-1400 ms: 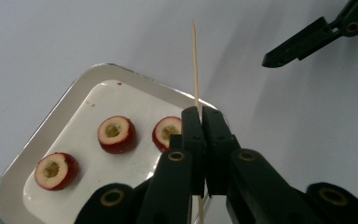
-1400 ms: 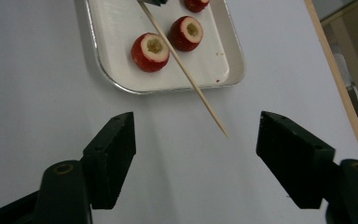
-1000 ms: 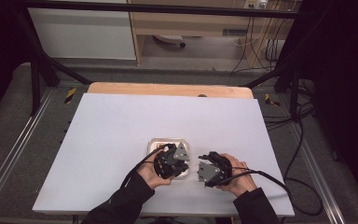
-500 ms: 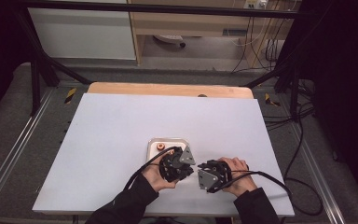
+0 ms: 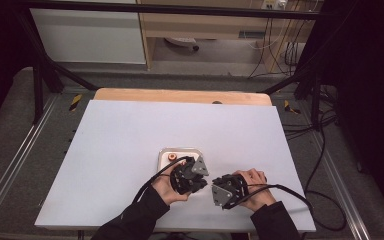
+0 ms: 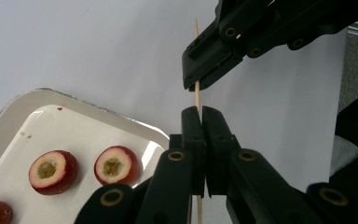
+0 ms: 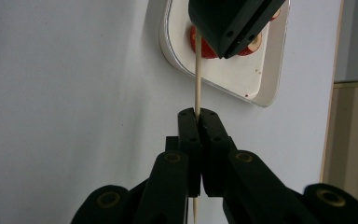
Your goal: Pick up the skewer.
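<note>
Both black tongs, left (image 6: 200, 112) and right (image 7: 198, 114), clench one thin wooden skewer (image 6: 197, 91); the right tongs' jaws have just been closing on it. Round red cored fruits (image 6: 53, 171) lie on a glossy white rounded tray (image 6: 81, 128) near the tabletop's (image 5: 130, 135) front edge.

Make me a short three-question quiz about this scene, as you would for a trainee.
1. True or false: both tongs, the left tongs and the right tongs, are shut on the wooden skewer.
2. Where do the cored red fruit pieces lie? A) on the bare table B) in the white tray C) on the skewer
3. Fill in: the tabletop is covered in ___.

Key: 1 true; 2 B; 3 white.
</note>
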Tool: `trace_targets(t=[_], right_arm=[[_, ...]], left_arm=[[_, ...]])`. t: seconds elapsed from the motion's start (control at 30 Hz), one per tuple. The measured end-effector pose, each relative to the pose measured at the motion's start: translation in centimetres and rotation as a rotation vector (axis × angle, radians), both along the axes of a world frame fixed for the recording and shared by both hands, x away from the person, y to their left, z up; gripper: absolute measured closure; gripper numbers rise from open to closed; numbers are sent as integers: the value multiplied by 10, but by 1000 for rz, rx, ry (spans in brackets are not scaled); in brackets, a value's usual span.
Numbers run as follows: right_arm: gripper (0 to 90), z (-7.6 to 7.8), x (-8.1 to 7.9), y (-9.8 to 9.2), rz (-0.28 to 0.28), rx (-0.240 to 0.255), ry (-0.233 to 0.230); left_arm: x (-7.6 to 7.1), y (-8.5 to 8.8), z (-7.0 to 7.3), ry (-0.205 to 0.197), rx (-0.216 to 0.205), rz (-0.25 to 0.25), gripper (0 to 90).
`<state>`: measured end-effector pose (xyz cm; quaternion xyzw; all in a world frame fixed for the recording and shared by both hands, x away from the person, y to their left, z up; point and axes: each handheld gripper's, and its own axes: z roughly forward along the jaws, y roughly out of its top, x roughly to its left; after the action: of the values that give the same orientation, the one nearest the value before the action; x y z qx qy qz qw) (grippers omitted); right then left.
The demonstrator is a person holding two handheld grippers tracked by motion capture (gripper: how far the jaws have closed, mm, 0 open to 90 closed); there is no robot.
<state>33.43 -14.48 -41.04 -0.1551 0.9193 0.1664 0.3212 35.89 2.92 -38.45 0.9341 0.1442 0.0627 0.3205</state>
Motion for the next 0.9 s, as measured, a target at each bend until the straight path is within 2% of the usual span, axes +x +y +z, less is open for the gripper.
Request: trace_targets(t=[0.07,0.1,0.17,0.2,0.23,0.27,0.33,0.43,0.47,0.5,0.57,0.8,0.9], right_arm=[[892,0,-1,0,0,-8,-4],[892,0,-2,0,-10,-25,-23],[892,0,-2,0,-14,-42,-44],[892,0,-2,0,-17,-49,-47],[892,-1,-2,1,-17,-60,-67],[892,-1,-2,1,-17,-60,-67],[892,-1,-3,5,-20,-111,-101],[891,-2,-3,9,-30,-130,-107],[891,-1,-1,11,2,-138,-120],[891,0,-2,13,-13,-137,-120],[892,1,-2,15,1,-140,-127],[892,1,-5,20,53,-174,-149],[891,1,-6,20,45,-175,-148]], left_arm=[[1,1,0,3,0,11,874],[2,1,1,-1,-8,22,786],[3,5,2,10,-15,21,736],[5,6,3,26,-8,21,705],[5,7,3,32,1,28,699],[7,9,4,39,16,29,699],[9,10,2,76,54,33,671],[13,9,-1,111,112,44,676],[14,9,-2,128,124,43,694],[14,9,-4,143,136,42,719],[15,8,-5,148,165,43,750],[16,3,-7,180,203,22,859],[16,0,-7,186,218,22,870]])
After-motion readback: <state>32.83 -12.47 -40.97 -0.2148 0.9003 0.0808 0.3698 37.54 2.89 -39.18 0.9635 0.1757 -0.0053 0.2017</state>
